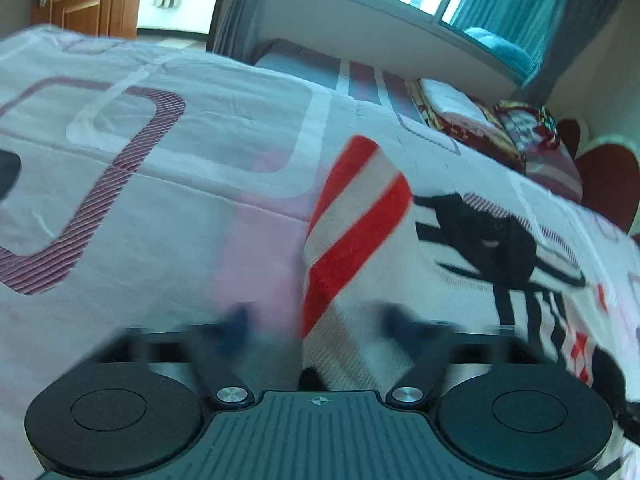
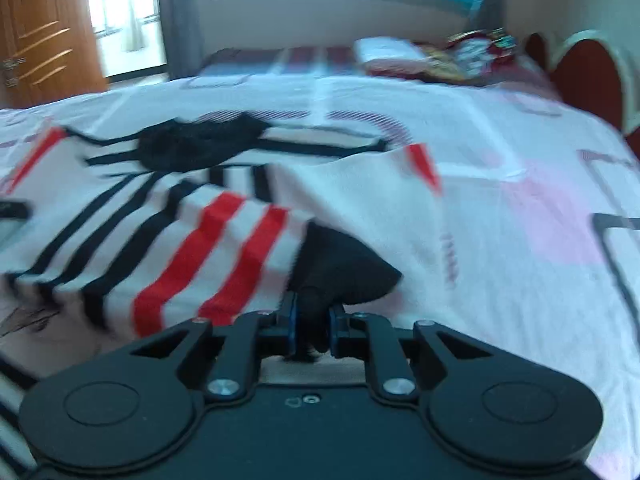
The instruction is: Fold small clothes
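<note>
Garment (image 2: pixel 224 216): small knit top, white with red and black stripes, lying on the bed (image 2: pixel 500 264), partly lifted.

Right tongs (image 2: pixel 313 326): pressed together on a black edge of the garment (image 2: pixel 340 268), probably a hem or cuff; fabric bunches out past the tips. The pinch looks solid.

Left tongs (image 1: pixel 320 320): fingers (image 1: pixel 236 320) spread, heavily blurred. A red-and-white striped sleeve or corner (image 1: pixel 352 216) stands up between them; whether either finger touches it cannot be told. Nothing is clamped.

Judged step: one side is gripped, the other is about to be taken, ahead of a fold-over.

Doing it well:
- The left should close on the striped edge low and near its end, taking one layer only, not the bed sheet below.
- Both grips should be level before lifting, otherwise the fold line skews.
- The knit should be carried across under light tension, since it stretches and sags.
- It should be laid down flat before release, right side last.

Risk: the right pinch is on a bunched wad, which may leave a lump in the fold.
</note>
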The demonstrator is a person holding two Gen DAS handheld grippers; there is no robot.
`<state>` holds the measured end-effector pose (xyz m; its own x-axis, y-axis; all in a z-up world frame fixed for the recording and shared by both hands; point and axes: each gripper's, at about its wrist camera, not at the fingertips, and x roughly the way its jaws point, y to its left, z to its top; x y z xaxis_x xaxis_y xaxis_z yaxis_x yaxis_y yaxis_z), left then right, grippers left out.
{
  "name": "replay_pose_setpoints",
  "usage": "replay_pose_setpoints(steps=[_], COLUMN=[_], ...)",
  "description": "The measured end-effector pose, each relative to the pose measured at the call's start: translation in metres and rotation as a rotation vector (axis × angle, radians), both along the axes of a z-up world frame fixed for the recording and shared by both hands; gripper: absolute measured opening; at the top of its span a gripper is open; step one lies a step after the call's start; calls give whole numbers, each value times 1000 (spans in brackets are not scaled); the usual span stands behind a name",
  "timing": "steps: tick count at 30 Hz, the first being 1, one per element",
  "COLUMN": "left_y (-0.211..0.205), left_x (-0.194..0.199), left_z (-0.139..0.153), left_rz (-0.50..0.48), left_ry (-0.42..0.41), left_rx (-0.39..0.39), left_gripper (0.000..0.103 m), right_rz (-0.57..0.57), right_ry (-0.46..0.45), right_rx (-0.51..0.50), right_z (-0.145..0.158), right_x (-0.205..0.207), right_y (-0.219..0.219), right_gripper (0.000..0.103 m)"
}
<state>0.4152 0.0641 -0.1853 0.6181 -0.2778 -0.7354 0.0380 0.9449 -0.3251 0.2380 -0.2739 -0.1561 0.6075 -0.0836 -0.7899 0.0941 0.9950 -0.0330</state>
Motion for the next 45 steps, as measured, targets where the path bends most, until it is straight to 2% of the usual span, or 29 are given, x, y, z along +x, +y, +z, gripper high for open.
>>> replay_pose_setpoints(steps=[1,2,4,6,8,10,13,14,15,18,19,20,21,22,25,26,27,28,30,31,32,34,38,40,43,45], left_y=[1,2,0,-1,-3,-6,-8,-6,-6,-3,-1,0,0,-2,-11,-13,-16,-17,-20,-21,-21,-22,-20,-20,-16,-10], left_x=[4,7,13,21,33,37,37,36,36,39,40,43,47,50,56,57,59,59,58,58,59,61,64,63,58,46], left_z=[-2,-2,2,3,-2,-2,-9,-9,-8,1,4,6,8,8,4,0,-5,-9,-9,-7,-5,0,-6,-7,1,10], left_rz=[6,24,48,76,76,64,70,75,70,77,87,98,109,122,85,77,73,76,69,59,49,62,73,68,88,93], left_ry=[19,20,-18,-28,6,-6,-20,-23,-23,-13,-13,-10,-6,-12,-28,-21,-14,-13,-38,-40,-39,-47,-58,-69,-74,-90], left_rx=[-29,-43,-20,2,-4,12,19,11,13,-1,-5,-10,-12,6,65,69,73,85,99,89,75,69,89,93,88,84], left_gripper=[36,36,36,37,37,36,35,35,35,35,40,66,83,96,96,95,90,76,60,46,36,27,25,25,26,26], right_rz=[0,-20,-79,-63,-28,-31,-11,-19,-24,-23,-29,-41,-57,-70,-87,-86,-87,-80,-65,-61,-58,-51,-50,-59,-59,-76], right_ry=[-1,-11,-32,-4,-7,-9,-35,-6,7,5,5,-8,-25,-33,-22,-19,-15,-8,0,-3,-4,-11,-42,-6,-12,-23], right_rx=[34,63,103,77,9,21,-32,-48,-40,-29,-7,42,82,103,121,97,73,58,36,27,18,5,-39,-72,-76,-67], right_z=[3,6,8,2,1,5,12,3,-5,0,3,9,14,16,14,11,9,6,1,0,0,1,9,-2,-3,2], right_x=[-1,-3,-4,2,2,6,8,9,6,3,3,3,3,6,22,28,30,35,40,41,41,41,40,41,39,38], right_y=[-3,-9,-22,-18,-11,-11,-10,-13,-16,-16,-19,-25,-30,-33,-40,-40,-38,-37,-34,-33,-33,-33,-34,-37,-38,-39], right_gripper=[20,26,26,23,19,15,14,14,14,15,19,28,32,43,43,43,43,44,36,27,22,18,16,15,14,19])
